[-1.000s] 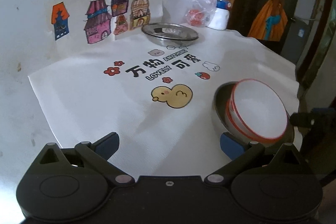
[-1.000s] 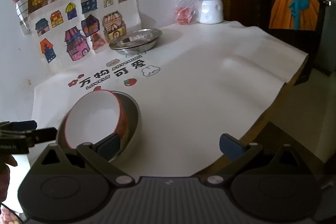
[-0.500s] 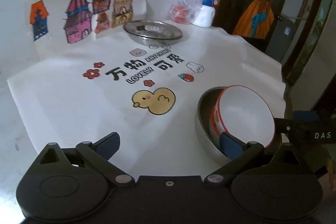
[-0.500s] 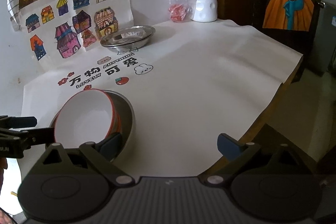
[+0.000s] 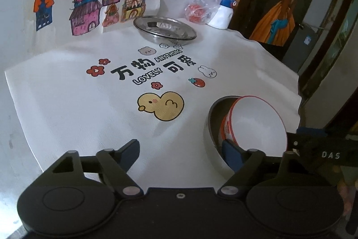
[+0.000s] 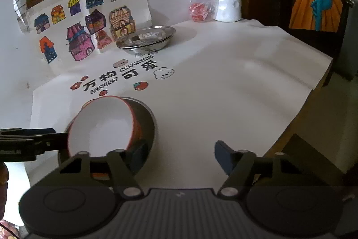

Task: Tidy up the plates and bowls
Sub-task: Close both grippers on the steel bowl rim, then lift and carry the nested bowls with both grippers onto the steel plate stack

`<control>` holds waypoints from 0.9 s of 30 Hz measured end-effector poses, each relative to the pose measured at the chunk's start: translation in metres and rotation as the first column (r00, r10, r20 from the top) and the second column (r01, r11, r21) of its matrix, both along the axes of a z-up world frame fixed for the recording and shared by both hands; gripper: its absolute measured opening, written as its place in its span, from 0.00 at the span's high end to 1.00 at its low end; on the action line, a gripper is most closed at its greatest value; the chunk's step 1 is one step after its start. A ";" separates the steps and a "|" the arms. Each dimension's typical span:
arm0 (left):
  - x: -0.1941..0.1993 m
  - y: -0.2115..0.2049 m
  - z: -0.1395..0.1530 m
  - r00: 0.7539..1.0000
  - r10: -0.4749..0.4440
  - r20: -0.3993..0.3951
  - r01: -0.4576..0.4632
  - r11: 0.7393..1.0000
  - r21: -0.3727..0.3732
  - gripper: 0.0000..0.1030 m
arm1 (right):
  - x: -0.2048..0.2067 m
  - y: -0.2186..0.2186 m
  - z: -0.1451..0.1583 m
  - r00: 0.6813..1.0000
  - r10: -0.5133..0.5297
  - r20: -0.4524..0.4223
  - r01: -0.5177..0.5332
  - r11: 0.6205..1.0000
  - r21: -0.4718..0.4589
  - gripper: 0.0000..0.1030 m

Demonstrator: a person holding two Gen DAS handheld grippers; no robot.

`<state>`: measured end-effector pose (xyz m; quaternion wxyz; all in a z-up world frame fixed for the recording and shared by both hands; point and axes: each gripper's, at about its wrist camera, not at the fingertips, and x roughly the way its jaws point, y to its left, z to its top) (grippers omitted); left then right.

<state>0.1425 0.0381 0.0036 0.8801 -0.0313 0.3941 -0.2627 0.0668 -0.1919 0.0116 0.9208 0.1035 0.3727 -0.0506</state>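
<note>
A white bowl with a red rim [image 5: 257, 124] [image 6: 105, 124] leans tilted inside a steel bowl [image 5: 212, 124] [image 6: 148, 124] near the table's front edge. My left gripper [image 5: 181, 151] is closing. Its right finger sits inside the steel bowl beside the white bowl and its left finger is outside on the cloth, so the steel rim lies between them untouched. My right gripper [image 6: 181, 155] is closing too, with its left finger at the steel bowl's other side and its right finger over bare cloth. A shallow steel plate [image 5: 165, 28] [image 6: 145, 39] rests at the back by the wall.
A white bottle with a blue cap [image 5: 223, 12] [image 6: 228, 3] and a plastic bag of red things [image 5: 199, 12] [image 6: 201, 10] stand at the back corner. Drawings of houses [image 5: 89, 12] lean on the wall. The table edge [image 6: 313, 86] drops off to the right.
Both pairs of jaws have narrowed. The inner finger of each gripper now reaches into the steel bowl, and the white bowl leans more steeply than before.
</note>
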 end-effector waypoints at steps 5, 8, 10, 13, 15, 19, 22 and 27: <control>-0.003 -0.005 0.004 1.000 0.003 -0.005 -0.003 1.000 -0.011 0.41 | 0.002 0.008 0.003 1.000 0.023 -0.001 -0.023 1.000 -0.012 0.50; -0.004 -0.006 0.005 1.000 0.001 -0.016 -0.001 1.000 -0.025 0.52 | 0.003 0.011 0.004 1.000 0.029 -0.004 -0.029 0.999 -0.020 0.54; -0.003 -0.007 0.006 1.000 0.000 -0.024 -0.001 0.999 -0.038 0.57 | 0.003 0.011 0.004 1.000 0.030 -0.006 -0.031 0.999 -0.018 0.54; 0.000 -0.007 0.005 0.999 0.005 -0.040 -0.008 0.999 -0.052 0.58 | 0.004 0.008 0.003 0.999 0.033 -0.010 -0.033 0.999 0.003 0.54; 0.003 -0.005 0.004 0.998 0.009 -0.056 -0.013 0.998 -0.066 0.58 | 0.007 0.005 0.002 0.999 0.037 -0.018 -0.037 0.999 0.018 0.54; 0.010 -0.009 0.000 0.997 0.011 -0.075 -0.017 0.997 -0.070 0.62 | 0.015 0.000 -0.001 0.998 0.057 -0.034 -0.054 0.996 0.074 0.69; 0.016 -0.015 -0.002 0.996 0.005 -0.086 -0.011 0.998 -0.070 0.70 | 0.019 -0.002 -0.002 0.997 0.076 -0.031 -0.071 0.989 0.129 0.87; 0.014 -0.028 0.000 0.997 -0.011 -0.076 0.006 0.998 -0.056 0.91 | 0.022 -0.005 -0.004 0.998 0.056 -0.025 -0.051 0.981 0.188 0.88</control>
